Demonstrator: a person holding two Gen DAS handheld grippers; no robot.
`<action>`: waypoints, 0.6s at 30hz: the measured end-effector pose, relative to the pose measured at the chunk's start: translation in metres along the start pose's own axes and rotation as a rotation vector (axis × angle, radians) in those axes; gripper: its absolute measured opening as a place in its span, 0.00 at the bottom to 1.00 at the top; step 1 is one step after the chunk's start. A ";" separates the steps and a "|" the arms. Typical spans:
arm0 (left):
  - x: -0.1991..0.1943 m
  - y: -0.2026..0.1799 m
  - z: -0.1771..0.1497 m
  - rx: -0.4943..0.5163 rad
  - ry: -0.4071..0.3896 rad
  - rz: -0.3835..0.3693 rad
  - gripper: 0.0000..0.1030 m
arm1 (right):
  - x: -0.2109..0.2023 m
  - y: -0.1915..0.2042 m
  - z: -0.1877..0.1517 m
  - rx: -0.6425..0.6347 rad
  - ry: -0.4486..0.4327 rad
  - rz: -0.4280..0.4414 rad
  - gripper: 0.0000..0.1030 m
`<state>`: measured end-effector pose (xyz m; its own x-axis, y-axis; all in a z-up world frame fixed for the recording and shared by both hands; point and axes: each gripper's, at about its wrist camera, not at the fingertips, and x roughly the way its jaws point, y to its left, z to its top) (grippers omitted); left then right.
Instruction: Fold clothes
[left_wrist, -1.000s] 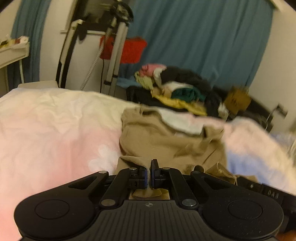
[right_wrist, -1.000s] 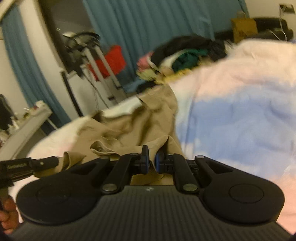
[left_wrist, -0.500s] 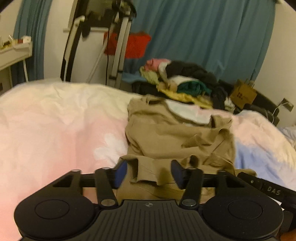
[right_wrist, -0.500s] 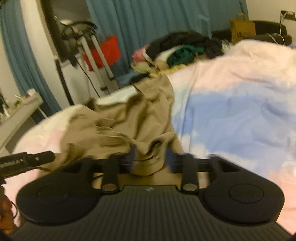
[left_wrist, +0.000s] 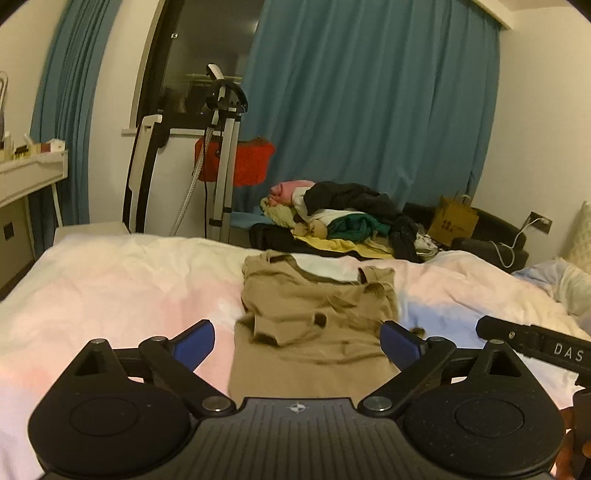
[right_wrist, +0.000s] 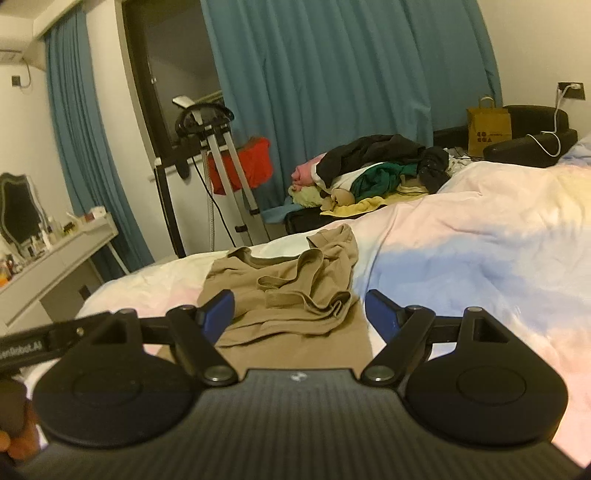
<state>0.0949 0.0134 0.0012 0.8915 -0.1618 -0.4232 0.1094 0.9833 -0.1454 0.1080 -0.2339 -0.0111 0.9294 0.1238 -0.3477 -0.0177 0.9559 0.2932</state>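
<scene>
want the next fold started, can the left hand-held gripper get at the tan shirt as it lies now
Probably yes. The left hand-held gripper is open and holds nothing, and the tan shirt lies flat on the bedspread straight ahead between its fingers, with nothing on top of it.

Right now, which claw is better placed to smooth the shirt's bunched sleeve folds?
Probably right: the bunched folds lie straight ahead of the open right claw, but off to one side of the open left claw.

The tan garment's (left_wrist: 314, 325) near end is hidden behind the tool bodies in both wrist views.
</scene>
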 end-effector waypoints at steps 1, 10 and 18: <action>-0.005 0.001 -0.005 0.000 0.003 0.003 0.95 | -0.004 -0.001 -0.002 0.007 -0.003 -0.004 0.77; -0.005 0.011 -0.023 -0.040 0.059 0.051 0.97 | -0.014 -0.014 -0.009 0.054 -0.036 -0.020 0.77; 0.004 0.014 -0.026 -0.052 0.099 0.065 0.97 | -0.006 -0.013 -0.015 0.047 -0.015 -0.026 0.77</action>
<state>0.0889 0.0242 -0.0257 0.8477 -0.1077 -0.5194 0.0276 0.9868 -0.1595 0.0975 -0.2431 -0.0261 0.9347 0.0953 -0.3425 0.0230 0.9452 0.3258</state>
